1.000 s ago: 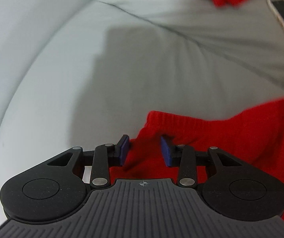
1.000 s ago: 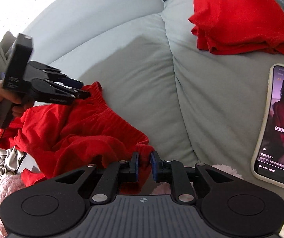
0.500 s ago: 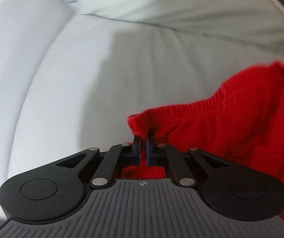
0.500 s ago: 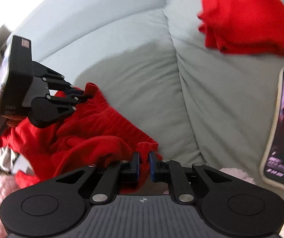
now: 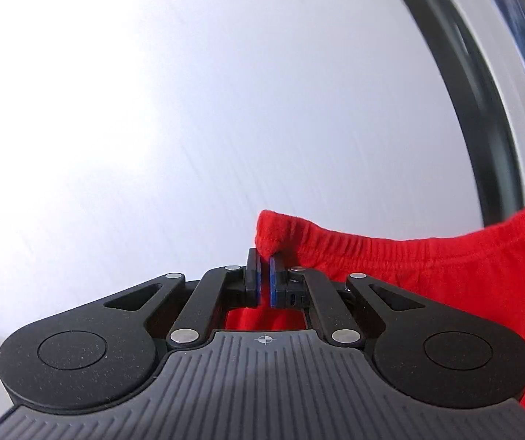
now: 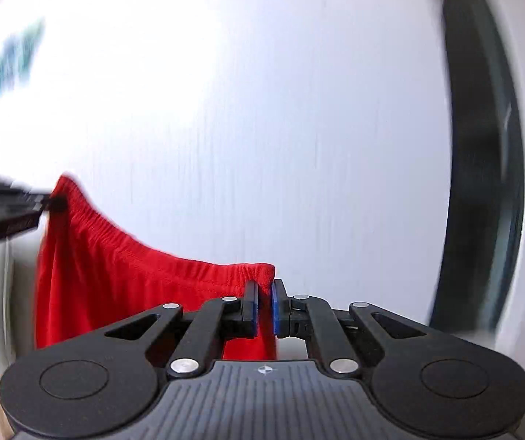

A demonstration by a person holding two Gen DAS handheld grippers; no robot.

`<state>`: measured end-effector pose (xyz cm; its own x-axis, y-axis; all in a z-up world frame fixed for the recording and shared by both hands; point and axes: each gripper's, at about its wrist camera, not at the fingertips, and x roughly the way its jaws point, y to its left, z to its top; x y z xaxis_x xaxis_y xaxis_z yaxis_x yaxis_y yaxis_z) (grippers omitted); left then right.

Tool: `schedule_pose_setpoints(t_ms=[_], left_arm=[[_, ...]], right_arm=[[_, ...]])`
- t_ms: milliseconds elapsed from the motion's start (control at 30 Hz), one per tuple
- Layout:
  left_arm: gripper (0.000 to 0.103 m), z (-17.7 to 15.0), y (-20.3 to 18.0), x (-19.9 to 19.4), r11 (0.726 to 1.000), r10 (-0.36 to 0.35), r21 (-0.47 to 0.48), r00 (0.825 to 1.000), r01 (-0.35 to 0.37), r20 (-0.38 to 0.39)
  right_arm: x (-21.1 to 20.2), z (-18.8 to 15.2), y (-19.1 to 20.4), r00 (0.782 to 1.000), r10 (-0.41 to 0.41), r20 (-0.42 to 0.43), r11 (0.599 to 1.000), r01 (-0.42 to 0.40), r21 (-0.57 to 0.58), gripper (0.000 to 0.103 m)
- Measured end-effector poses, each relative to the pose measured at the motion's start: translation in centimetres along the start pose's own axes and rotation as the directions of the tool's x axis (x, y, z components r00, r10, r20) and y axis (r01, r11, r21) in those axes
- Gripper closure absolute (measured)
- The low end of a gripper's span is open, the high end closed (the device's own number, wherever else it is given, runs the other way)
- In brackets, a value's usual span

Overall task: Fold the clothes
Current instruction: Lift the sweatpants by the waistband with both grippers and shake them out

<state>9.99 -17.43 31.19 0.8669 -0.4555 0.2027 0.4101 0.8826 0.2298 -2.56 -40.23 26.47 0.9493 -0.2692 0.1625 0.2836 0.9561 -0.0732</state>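
The left gripper (image 5: 264, 269) was closed on one waistband corner of the red shorts (image 5: 445, 271) — the right gripper (image 6: 264, 295) was closing on the other.

Support surface out of view; red garment (image 6: 116, 278) hangs midair.

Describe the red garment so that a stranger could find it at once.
Against the pale wall, two black grippers hold up one cloth between them. It is the red garment, its gathered elastic waistband sagging between the left gripper and the closing right gripper.
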Motion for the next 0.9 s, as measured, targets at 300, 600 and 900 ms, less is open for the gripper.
schedule_pose_setpoints(t_ms=[300,600,900], left_arm=[[0.099,-12.8,0.9,-9.7,0.992,-0.121,-0.041,0.975,0.116,-0.184],[0.099,-35.1,-6.5,-20.8,0.939,-0.332,-0.303,0.650,0.161,-0.684],[0.099,-27.7,-4.1,-23.6,0.926,-0.367,-0.311,0.698,0.213,-0.615]], right_arm=[[-4.8,-5.3,2.9,0.979,0.093,-0.181,0.979,-0.123,-0.163,0.094],[-13.7,-28.8,4.5,0.586,0.131,-0.800,0.964,-0.264,-0.036,0.095],[-17.9,-24.0,3.4,0.695,0.133,-0.707,0.979,-0.205,-0.016,0.096]])
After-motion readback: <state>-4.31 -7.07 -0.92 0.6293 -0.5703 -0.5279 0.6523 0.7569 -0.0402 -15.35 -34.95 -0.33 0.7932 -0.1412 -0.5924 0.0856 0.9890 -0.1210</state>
